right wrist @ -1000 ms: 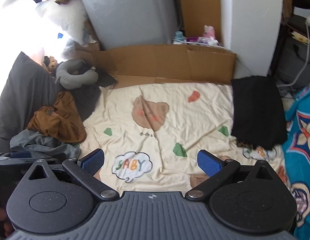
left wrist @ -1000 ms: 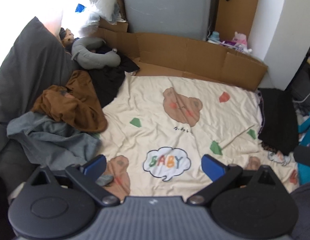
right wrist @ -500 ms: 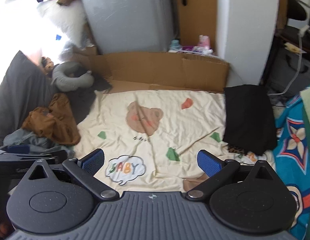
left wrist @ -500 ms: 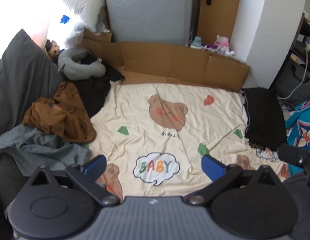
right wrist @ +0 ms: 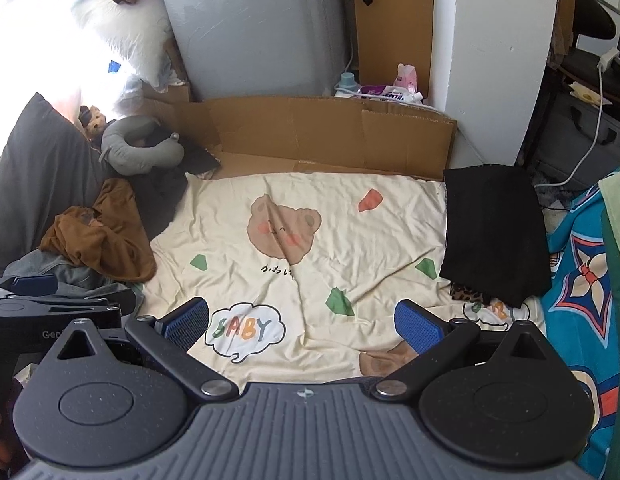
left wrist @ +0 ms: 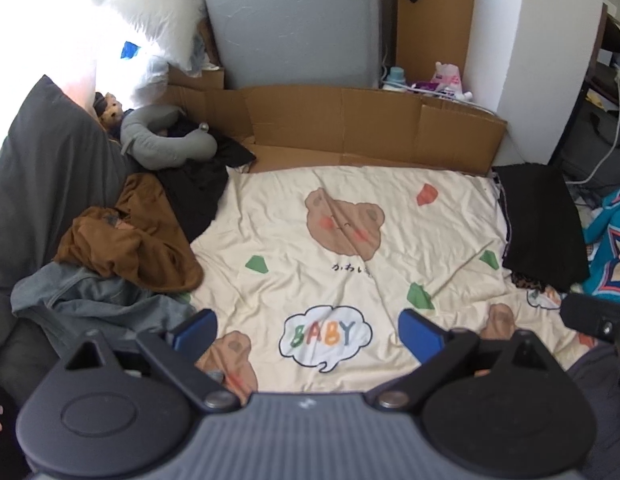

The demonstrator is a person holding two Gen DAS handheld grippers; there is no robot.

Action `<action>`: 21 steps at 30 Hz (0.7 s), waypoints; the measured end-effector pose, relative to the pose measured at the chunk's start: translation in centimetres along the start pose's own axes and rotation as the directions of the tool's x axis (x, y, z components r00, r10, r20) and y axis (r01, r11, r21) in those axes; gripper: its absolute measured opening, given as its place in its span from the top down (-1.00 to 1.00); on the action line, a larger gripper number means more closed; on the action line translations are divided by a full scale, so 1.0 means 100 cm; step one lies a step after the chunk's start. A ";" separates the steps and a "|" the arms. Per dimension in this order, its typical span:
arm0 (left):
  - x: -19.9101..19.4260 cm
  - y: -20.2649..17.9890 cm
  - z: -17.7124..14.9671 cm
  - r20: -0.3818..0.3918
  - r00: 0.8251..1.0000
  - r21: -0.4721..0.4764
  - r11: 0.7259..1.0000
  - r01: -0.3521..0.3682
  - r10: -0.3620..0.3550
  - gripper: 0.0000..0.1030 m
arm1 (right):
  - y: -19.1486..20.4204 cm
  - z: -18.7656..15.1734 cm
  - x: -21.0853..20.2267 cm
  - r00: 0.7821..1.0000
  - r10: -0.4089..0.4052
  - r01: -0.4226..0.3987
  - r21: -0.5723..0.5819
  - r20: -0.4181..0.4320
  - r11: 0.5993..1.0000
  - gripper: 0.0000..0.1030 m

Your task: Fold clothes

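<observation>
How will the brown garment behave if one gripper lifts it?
The brown garment lies crumpled in soft folds, so it will likely hang limp and unfold. It overlaps the grey garment, so that may drag along. It probably will not slip from the ribbed pads.

A cream bedsheet (left wrist: pixel 310 248) printed with bears and a "BABY" cloud covers the bed. At its left edge lie a crumpled brown garment (left wrist: pixel 134 240), a grey garment (left wrist: pixel 98 304) and a grey neck pillow (left wrist: pixel 166 144) on dark cloth, perhaps another garment. A folded black garment (right wrist: pixel 493 232) rests on the right edge, cardboard (left wrist: pixel 369 128) along the far side.
</observation>
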State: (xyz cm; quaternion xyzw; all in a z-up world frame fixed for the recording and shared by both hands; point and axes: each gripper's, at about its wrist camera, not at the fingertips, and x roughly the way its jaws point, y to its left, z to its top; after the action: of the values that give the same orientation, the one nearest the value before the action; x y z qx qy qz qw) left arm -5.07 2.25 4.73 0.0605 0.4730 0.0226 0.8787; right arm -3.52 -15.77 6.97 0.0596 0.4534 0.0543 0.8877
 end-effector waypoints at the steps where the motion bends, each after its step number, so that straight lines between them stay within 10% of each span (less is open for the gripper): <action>1: 0.000 0.000 0.000 0.002 1.000 0.002 1.000 -0.002 0.002 -0.91 | -0.001 0.000 0.000 1.000 0.004 -0.004 0.005 -0.002 1.000 -0.98; 21: 0.002 0.013 -0.001 -0.010 0.999 -0.051 0.998 0.036 -0.037 -0.92 | -0.002 0.002 0.002 0.999 -0.030 0.030 -0.005 -0.020 1.000 -0.98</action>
State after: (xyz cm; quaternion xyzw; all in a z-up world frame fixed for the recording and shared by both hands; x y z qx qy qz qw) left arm -5.05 3.52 4.70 0.0294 0.4784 0.0188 0.8775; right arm -3.23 -15.92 6.88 0.0502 0.4629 0.0428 0.8839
